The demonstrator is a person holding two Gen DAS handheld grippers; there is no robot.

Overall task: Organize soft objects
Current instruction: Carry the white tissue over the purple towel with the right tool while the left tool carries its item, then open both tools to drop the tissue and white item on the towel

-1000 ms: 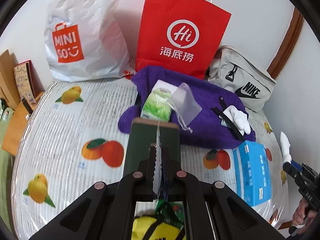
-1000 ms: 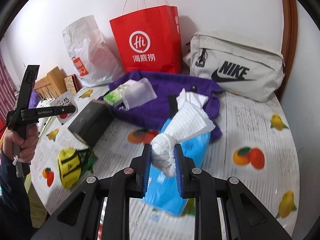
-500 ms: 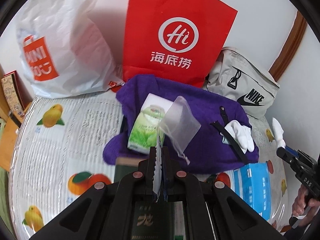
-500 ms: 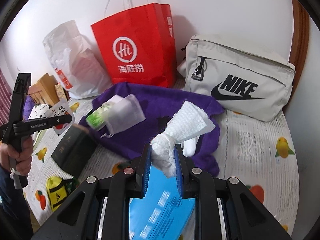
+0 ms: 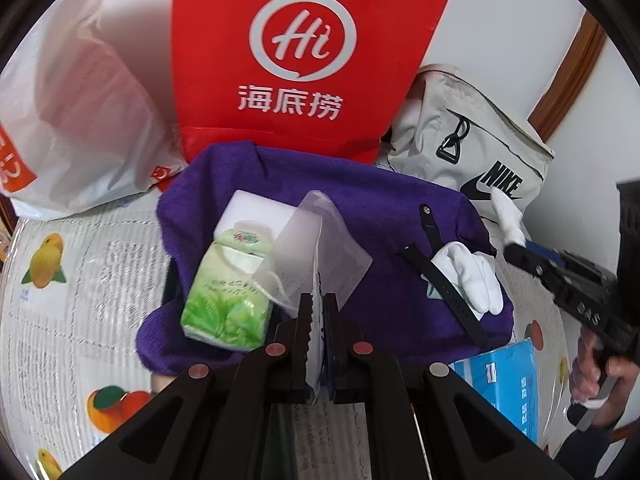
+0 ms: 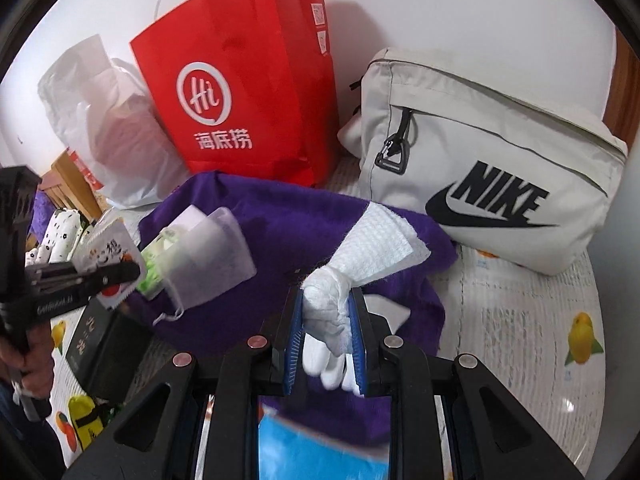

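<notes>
My left gripper is shut on a thin flat packet, printed white and red, held edge-on above the purple cloth; the packet also shows in the right wrist view. My right gripper is shut on a white tissue that fans out over the purple cloth. On the cloth lie a green tissue pack, a translucent drawstring pouch, a black strap and a white glove.
A red paper bag, a white plastic bag and a beige Nike bag stand at the back by the wall. A blue tissue box lies near the front. A dark box and a yellow pouch lie at the left.
Both grippers have moved forward toward the purple cloth and the bags, each still holding its item. The tissue is now over the cloth, past the blue box.
</notes>
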